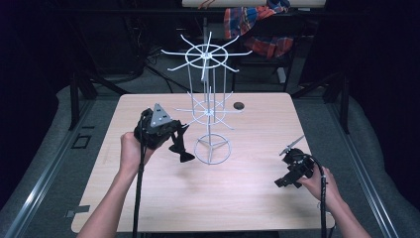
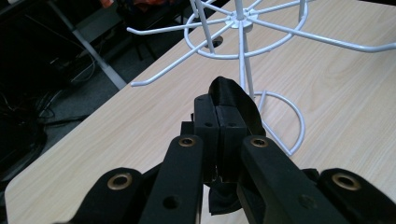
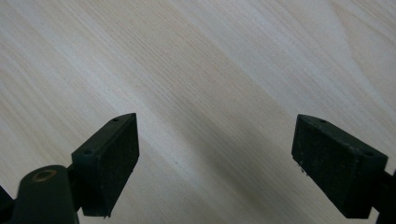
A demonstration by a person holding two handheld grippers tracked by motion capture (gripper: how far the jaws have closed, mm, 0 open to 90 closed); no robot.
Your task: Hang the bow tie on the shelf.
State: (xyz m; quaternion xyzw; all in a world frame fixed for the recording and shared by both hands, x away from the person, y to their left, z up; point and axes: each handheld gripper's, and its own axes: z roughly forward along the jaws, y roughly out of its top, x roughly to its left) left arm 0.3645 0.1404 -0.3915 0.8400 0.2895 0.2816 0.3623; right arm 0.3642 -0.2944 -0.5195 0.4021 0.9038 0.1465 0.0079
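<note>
Pinching black strap (image 2: 232, 100), left tool (image 2: 217, 126) clenched beside white wire rack (image 1: 210, 94); right tool (image 3: 215, 163) released.

No readable text, labels, brands, numbers or signs on anything.

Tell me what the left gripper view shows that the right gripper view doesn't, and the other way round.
Left gripper view alone: the left gripper, jaws closed on a black strap-like object, with the white wire rack just beyond it, its lower ring of hooked arms overhead and its round base on the table; past the table edge, dark floor and cables.

Right gripper view alone: the right gripper, jaws wide apart with nothing between them, above bare wood.

Both share: the light wooden table.
</note>
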